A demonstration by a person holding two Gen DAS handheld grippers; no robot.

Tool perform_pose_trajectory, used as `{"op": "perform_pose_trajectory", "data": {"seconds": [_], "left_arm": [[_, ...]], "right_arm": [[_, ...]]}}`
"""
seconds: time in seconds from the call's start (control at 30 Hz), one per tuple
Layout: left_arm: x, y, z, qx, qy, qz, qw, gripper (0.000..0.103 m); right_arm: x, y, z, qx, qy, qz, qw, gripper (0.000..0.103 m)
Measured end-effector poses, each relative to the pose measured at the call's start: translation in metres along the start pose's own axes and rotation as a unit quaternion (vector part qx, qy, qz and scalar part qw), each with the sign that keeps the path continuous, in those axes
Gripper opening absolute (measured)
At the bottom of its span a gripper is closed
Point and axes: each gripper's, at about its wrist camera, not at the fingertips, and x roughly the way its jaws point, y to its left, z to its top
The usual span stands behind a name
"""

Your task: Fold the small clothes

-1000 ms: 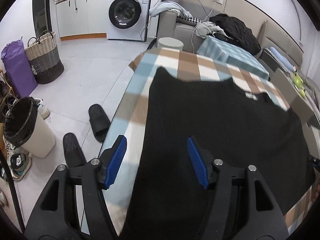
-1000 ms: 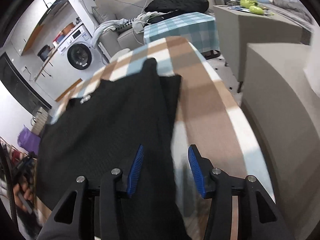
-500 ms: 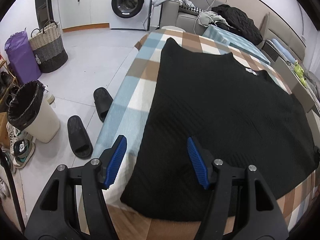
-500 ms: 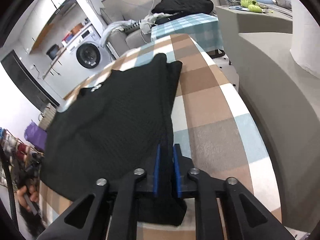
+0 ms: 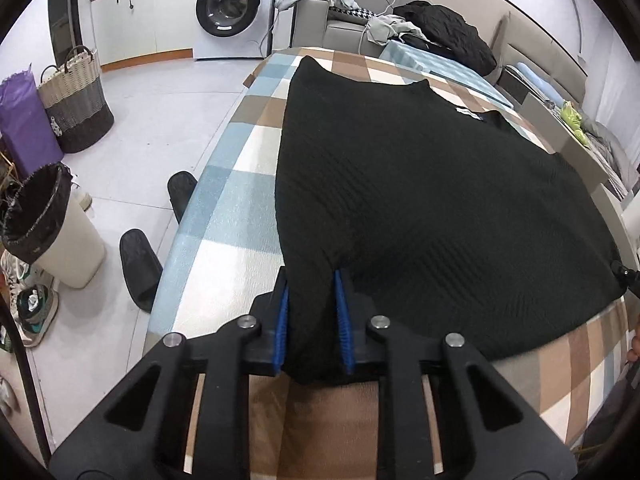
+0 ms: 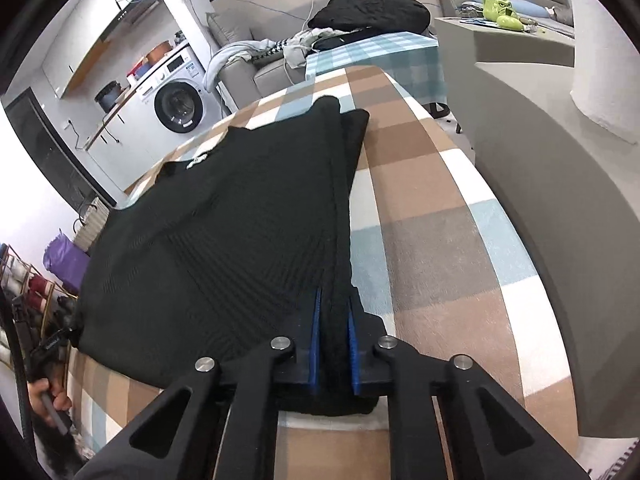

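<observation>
We see a table (image 5: 240, 200) covered with a checked brown, blue and white cloth (image 6: 420, 208). A black garment (image 5: 420, 200) lies flat on it, its right edge folded over.

Bare checked cloth (image 6: 432, 208) right of my tongs, grey ledge (image 6: 560, 208) just beyond; floor left w/ slippers (image 5: 140, 268), bin (image 5: 52, 228).

Right gripper (image 6: 334, 312) clamped on black garment (image 6: 224, 232) hem, apparently doubled; checked cloth (image 6: 432, 216) right of fingers.

Black ribbed garment (image 5: 420, 200) spread flat, near corners bunched up.
</observation>
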Motion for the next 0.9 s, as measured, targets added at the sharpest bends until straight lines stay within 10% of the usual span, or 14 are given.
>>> {"op": "perform_pose_trajectory", "data": {"seconds": [0.3, 0.43, 0.57, 0.67, 0.9], "left_arm": [[-0.019, 0.004, -0.021, -0.018, 0.001, -0.004, 0.9998, 0.022], [-0.032, 0.013, -0.026, -0.061, -0.008, 0.009, 0.9981, 0.031], [-0.050, 0.020, -0.034, -0.090, -0.014, -0.002, 0.9959, 0.036], [-0.062, 0.023, -0.047, -0.112, -0.014, 0.006, 0.9936, 0.061], [-0.061, 0.030, -0.069, -0.192, -0.007, -0.049, 0.9802, 0.061]], "right_arm": [[-0.016, -0.008, -0.012, 0.000, 0.001, -0.013, 1.000, 0.008], [-0.028, -0.004, -0.010, -0.006, -0.026, -0.055, 0.998, 0.049], [-0.043, 0.009, -0.003, -0.021, -0.057, -0.041, 0.997, 0.055], [-0.051, 0.026, 0.001, -0.036, -0.087, -0.033, 0.995, 0.062], [-0.038, 0.066, 0.000, -0.060, -0.091, 0.023, 0.994, 0.067]]}}
